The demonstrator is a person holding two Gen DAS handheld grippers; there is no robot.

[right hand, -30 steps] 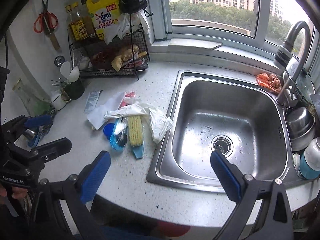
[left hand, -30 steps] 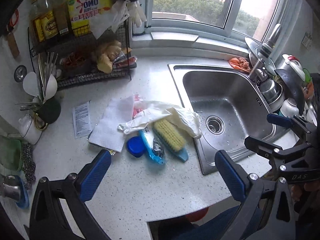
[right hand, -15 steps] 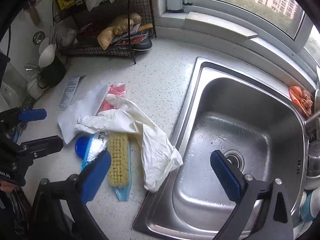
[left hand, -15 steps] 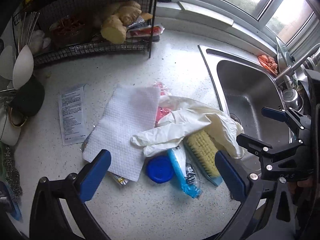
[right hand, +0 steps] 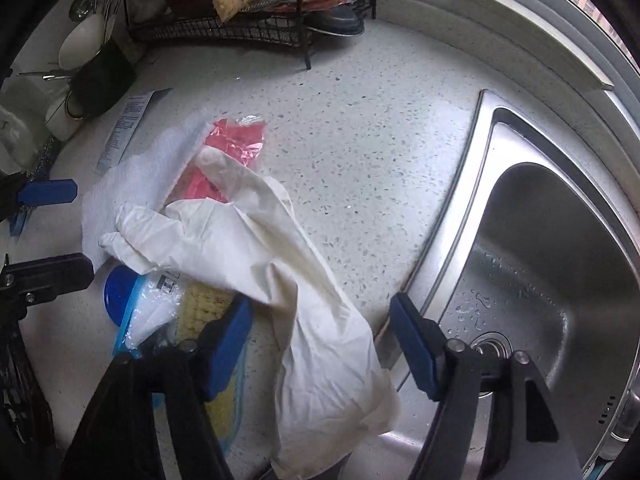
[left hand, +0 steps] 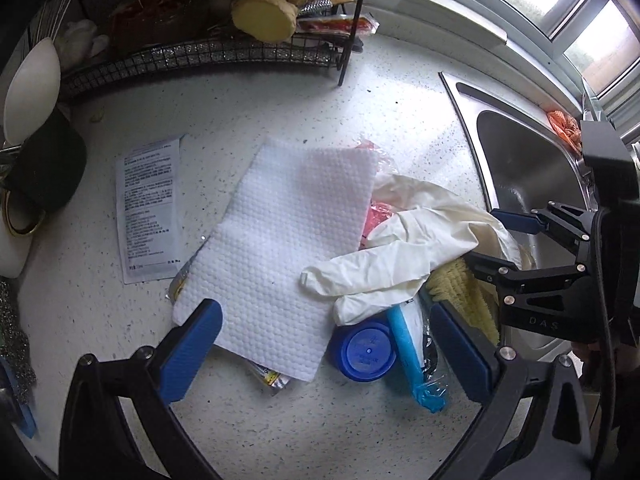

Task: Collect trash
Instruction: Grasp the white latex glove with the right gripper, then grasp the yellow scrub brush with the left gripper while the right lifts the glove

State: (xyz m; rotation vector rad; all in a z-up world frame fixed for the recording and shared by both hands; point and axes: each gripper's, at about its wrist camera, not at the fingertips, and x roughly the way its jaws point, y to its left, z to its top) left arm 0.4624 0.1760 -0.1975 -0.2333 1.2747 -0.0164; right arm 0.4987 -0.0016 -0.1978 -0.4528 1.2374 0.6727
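A litter pile lies on the speckled counter beside the sink: a white paper towel point(left hand: 288, 248) point(right hand: 132, 184), a pale rubber glove point(left hand: 400, 252) point(right hand: 256, 248), a pink wrapper point(left hand: 380, 220) point(right hand: 236, 144), a blue lid point(left hand: 366, 350) point(right hand: 118, 292), a blue plastic wrapper point(left hand: 412, 356) and a yellow scrub brush point(left hand: 464, 292). My left gripper point(left hand: 326, 348) hangs open, pointing down over the towel's near edge and the lid. My right gripper point(right hand: 322, 346) points down over the glove's cuff. Its jaws are closing, with the cuff between them and no pad visibly pressing.
A printed leaflet point(left hand: 150, 208) lies left of the towel. A black wire rack point(left hand: 200, 56) with ginger stands at the back, and a dark cup point(left hand: 44, 164) with spoons at the left. The steel sink point(right hand: 540, 240) borders the pile on the right.
Both grippers have come down closer to the pile, which now fills the views. The right gripper's jaws have narrowed around the glove's cuff. The left jaws stay wide.
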